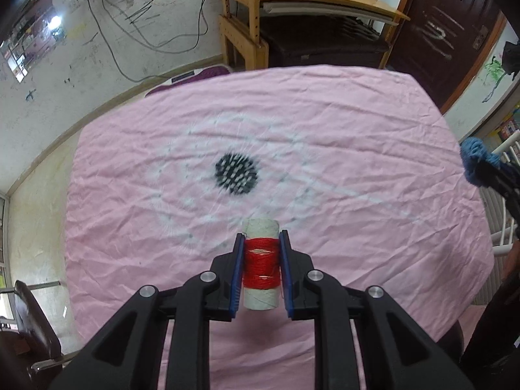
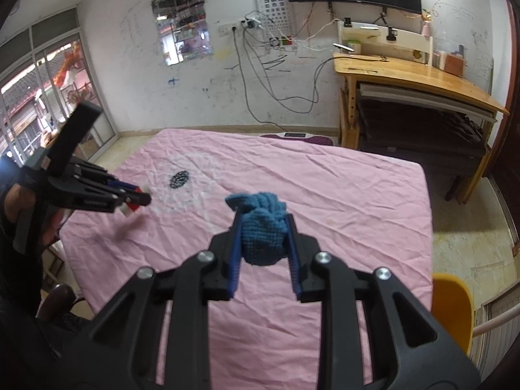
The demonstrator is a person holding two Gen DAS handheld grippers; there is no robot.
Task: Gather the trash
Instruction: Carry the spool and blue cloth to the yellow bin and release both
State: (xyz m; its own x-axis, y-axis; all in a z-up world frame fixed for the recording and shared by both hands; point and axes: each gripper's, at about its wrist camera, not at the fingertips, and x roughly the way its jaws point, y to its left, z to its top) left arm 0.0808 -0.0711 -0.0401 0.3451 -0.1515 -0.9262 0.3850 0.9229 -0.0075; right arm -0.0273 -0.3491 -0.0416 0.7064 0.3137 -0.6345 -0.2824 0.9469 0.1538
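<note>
The left gripper (image 1: 261, 268) clamps a white spool of red thread (image 1: 262, 265) while the right gripper (image 2: 264, 239) pinches a bunched blue knitted cloth (image 2: 261, 227) above the pink tablecloth (image 1: 325, 123).

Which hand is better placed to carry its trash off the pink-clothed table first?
Probably right: the right tongs, shut on the blue knitted ball, show at the pink cloth's right edge, while the left tongs, gripping the red thread spool, hang over the cloth. No bin shows.
</note>
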